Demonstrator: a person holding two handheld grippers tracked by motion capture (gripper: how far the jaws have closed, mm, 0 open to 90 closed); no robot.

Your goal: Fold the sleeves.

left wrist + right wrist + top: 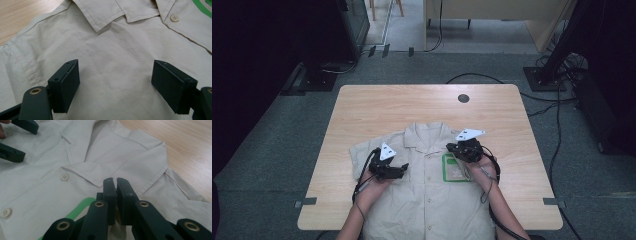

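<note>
Here the wooden table (362,107) carried a beige short-sleeved shirt (427,200), spread flat with its front up and its collar (424,136) pointing away from the person, whose forearms came in from the near edge. The shirt lay directly under both tongs, its hem running off the near side of the table. A round dark hole (463,98) sat in the tabletop well beyond the right gripper (460,148), past the collar.

The left gripper (401,169) hovered over the shirt's chest panel on its own side, just short of the sleeve seam. In the left gripper view (115,86) its jaws stood wide apart, with bare, slightly creased cloth between them and nothing gripped; the collar point lay just ahead of the jaws, and one button (174,18) of the placket sat further ahead, toward the right jaw.

The right gripper sat over the other chest panel, just beside the green-edged badge patch (453,167), which lay under and behind its jaws. In the right gripper view (116,182) its jaws were drawn together, a thin slit alone between the pads; whether any cloth was pinched there I cannot tell. The collar's other point lay just ahead of the tips, and two pale buttons (65,177) lay off to their left, nearer the left gripper.
</note>
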